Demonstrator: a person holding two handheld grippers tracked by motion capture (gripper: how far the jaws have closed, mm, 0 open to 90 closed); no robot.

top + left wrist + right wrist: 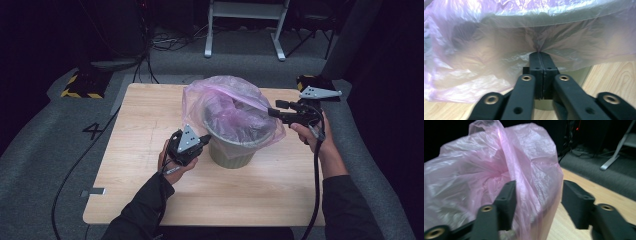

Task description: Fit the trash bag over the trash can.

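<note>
Your thin, translucent pink plastic bag (235,107) sits in the round grey-green plastic bin (231,152) at the middle of the pale wooden table (145,150), its mouth billowing above the rim and a skirt of film draped down the outside. Your left gripper (540,56) has its 2 jaws pressed together on a gathered fold of that film low on the bin's near side; you can see the creases fanning out from the pinch.

Your right gripper (537,195) is at the far right side of the bag with its jaws spread. A flap of film hangs between them against one pad, but nothing is pinched there.

Expect the bag to be almost weightless, limp and slippery, so it will likely slide out of a shallow bite and stretch or tear if you pull hard on a single layer. Take hold where the film is bunched into several layers, near the hem over the rim. The bin looks light too, and probably shifts or tips if you tug sideways, so pull gently and evenly from both sides.
</note>
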